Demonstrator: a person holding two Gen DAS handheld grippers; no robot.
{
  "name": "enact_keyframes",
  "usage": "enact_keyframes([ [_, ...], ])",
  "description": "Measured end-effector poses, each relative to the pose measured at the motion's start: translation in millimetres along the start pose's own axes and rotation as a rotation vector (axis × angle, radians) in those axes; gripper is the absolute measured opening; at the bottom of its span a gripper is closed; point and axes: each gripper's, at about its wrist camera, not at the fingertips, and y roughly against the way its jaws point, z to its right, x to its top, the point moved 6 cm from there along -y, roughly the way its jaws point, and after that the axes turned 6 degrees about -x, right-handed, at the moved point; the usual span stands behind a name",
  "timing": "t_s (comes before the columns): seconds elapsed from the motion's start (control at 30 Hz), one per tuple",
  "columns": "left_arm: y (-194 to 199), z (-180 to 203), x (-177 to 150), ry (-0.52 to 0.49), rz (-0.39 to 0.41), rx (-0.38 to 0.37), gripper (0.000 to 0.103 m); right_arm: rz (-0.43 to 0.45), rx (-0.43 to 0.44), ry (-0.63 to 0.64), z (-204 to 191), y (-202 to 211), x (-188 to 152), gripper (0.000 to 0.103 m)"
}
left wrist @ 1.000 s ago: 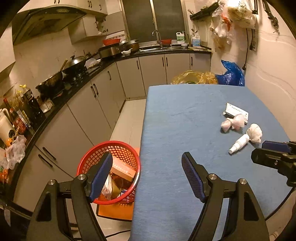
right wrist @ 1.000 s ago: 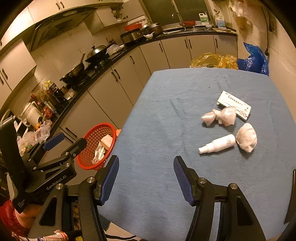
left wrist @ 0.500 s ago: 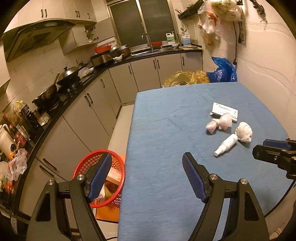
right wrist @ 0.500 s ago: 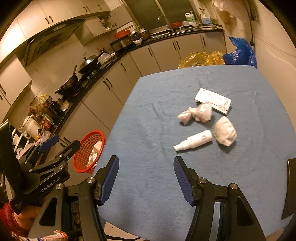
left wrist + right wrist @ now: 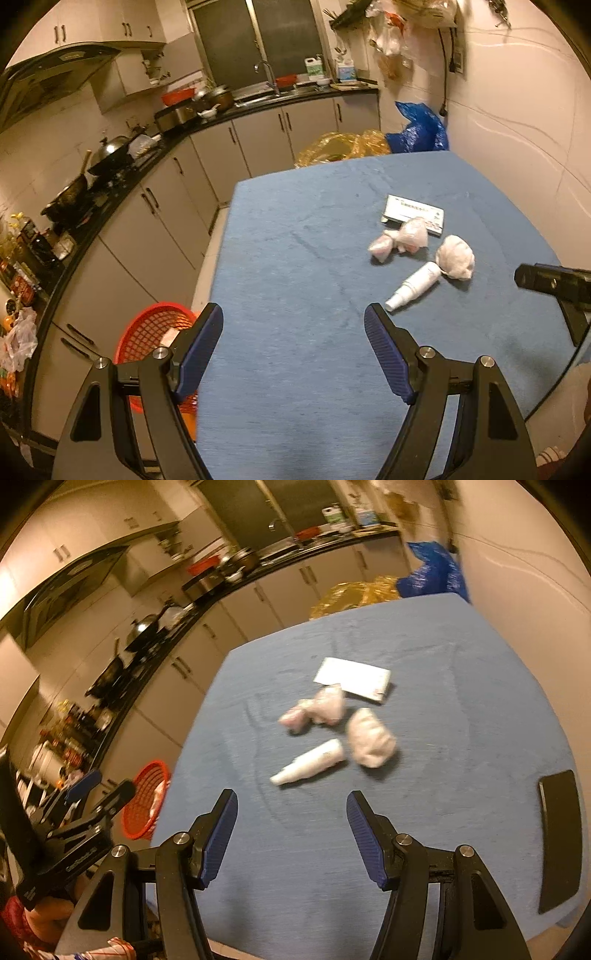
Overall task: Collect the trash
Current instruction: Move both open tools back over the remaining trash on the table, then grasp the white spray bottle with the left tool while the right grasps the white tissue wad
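Blue-covered table [image 5: 295,369], kitchen setting. Trash clustered toward its right side, well in from the near edge: white spray bottle [image 5: 413,286] lying flat, crumpled white wad [image 5: 456,257] touching its base, two small knotted bags [image 5: 400,240], probably plastic, and a flat white box [image 5: 412,212] behind them. Red basket [image 5: 155,332] on the floor off the table's left edge. Left gripper [image 5: 293,347] and right gripper [image 5: 288,834]: jaws apart, nothing between.

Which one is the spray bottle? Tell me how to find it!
Look at the blue table, at the little pile of trash on it. The spray bottle lies on its side at the edge of the pile nearest the grippers. It is the only smooth white tube; its neighbours are crumpled wads and a flat box.
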Motion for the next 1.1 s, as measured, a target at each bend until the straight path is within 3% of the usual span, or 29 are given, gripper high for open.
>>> enact_keyframes([
  [0.2, -10.7, 22.0, -3.8, -0.03, -0.038, -0.08, 0.078, -0.012, -0.048, 0.017, 32.2, -23.9, 11.7, 0.066],
  [0.57, -18.0, 39.1, -13.6, -0.034, -0.111, -0.206, 0.078, -0.137, -0.029, 0.075, 52.7, -122.9, 44.8, 0.065],
  [0.67, -19.3, 41.5, -12.6, -0.029, -0.114, -0.219, 0.078, -0.183, -0.014, 0.09, 51.8, -140.9, 44.0, 0.059],
  [0.77, -24.7, 47.4, -10.6, -0.03, -0.122, -0.232, 0.078, -0.211, 0.013, 0.069, 53.7, -149.1, 39.7, 0.034],
  [0.83, -30.3, 51.5, -8.0, -0.035, -0.131, -0.242, 0.078, -0.209, 0.028, 0.063, 54.9, -146.0, 38.9, 0.025],
  [1.1, -76.6, 82.4, 10.6, -0.073, -0.165, -0.302, 0.078, -0.165, 0.073, 0.014, 69.4, -97.3, 29.0, 0.022],
])
